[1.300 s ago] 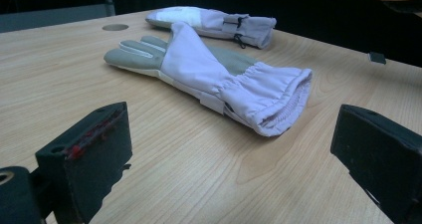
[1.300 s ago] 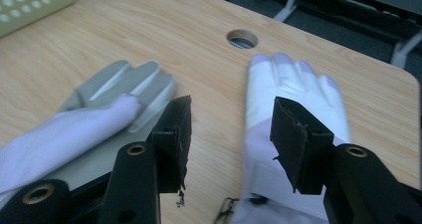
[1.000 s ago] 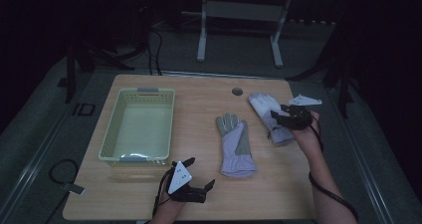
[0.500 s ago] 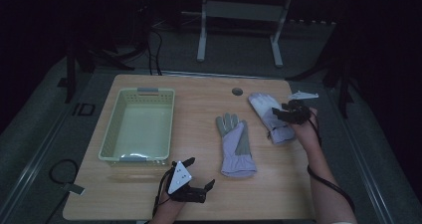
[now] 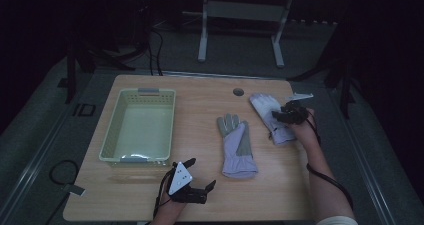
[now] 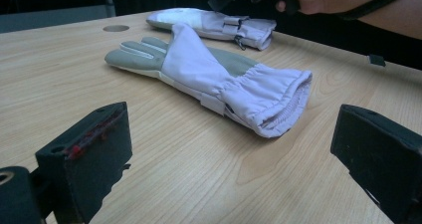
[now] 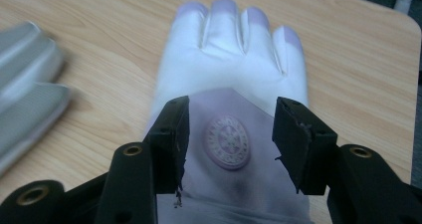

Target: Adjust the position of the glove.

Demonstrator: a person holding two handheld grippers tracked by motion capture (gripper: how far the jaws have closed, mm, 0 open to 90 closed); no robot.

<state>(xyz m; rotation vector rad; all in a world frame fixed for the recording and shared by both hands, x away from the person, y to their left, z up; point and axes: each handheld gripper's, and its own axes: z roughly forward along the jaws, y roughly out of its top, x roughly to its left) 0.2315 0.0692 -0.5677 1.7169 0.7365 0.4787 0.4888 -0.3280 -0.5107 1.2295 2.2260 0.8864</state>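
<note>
The right gripper (image 7: 226, 134) hung low over the far glove (image 7: 229, 74) at the table's (image 5: 200, 92) right edge, jaws parted, straddling its round emblem, pads not pressing. The left gripper (image 6: 229, 159) sat wide open near the front edge, facing the middle glove (image 6: 209, 69).

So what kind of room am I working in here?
Probably a lab or recording workstation, not a home: a bare wooden table in a dark room, cables on the grey floor, a metal stand behind. On it, two gloves and a plastic basket.
</note>
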